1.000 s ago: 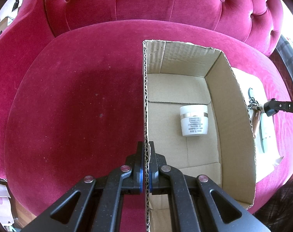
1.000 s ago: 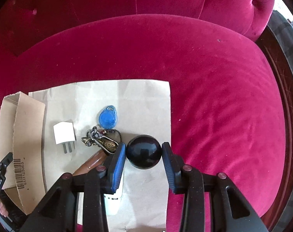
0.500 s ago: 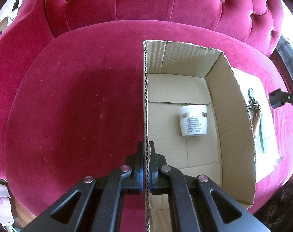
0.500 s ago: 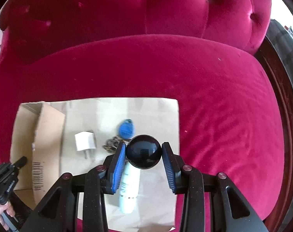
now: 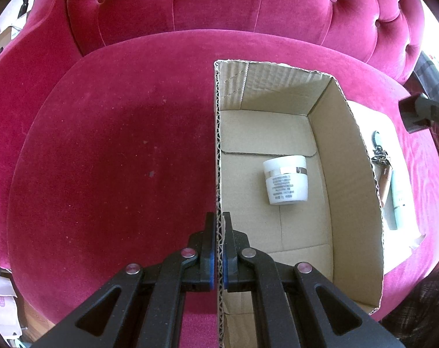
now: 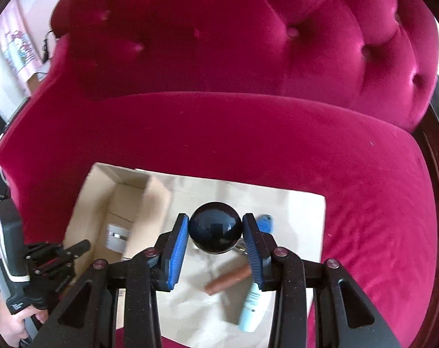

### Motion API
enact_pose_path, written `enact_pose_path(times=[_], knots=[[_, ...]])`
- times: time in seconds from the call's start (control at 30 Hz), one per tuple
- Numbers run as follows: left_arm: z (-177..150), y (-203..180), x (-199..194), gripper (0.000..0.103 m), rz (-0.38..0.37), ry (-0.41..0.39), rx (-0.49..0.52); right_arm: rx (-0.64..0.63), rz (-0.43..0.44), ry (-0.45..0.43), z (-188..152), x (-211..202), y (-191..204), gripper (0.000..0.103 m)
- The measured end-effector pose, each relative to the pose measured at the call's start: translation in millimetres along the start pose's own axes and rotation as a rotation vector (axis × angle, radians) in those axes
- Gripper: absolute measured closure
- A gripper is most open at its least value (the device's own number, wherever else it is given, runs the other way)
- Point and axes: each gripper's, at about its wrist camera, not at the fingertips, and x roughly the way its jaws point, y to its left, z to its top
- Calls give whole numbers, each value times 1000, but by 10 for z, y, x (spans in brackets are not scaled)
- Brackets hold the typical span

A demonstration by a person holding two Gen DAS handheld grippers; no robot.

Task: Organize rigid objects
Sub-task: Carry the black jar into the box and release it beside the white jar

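Note:
My left gripper is shut on the left wall of an open cardboard box on the crimson seat. A white jar lies inside the box. In the right wrist view my right gripper is shut on a glossy black ball, held in the air above a sheet of brown paper. The box with the jar lies lower left of the ball, with the left gripper on its near wall. One fingertip of the right gripper shows at the right edge of the left wrist view.
On the paper lie a brown tube, a pale blue-white tube, a blue key fob and a key chain. The tufted sofa back rises behind. A hand holds the left gripper's handle.
My right gripper has risen with the black ball and swung left toward the box, which now shows its inside. The left gripper and the box have not moved.

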Motion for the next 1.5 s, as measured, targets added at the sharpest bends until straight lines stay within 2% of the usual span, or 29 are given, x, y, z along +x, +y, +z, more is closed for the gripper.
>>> enact_pose_path(times=[0.4, 0.87, 1.5], knots=[[2, -3, 10, 100, 1, 1, 1, -82, 94, -42, 45, 38, 456, 63], [-3, -9, 4, 100, 2, -1, 3, -156, 183, -40, -19, 189, 881, 63], [-9, -8, -5, 100, 0, -1, 0, -227, 219, 17, -180, 440, 1211, 62]])
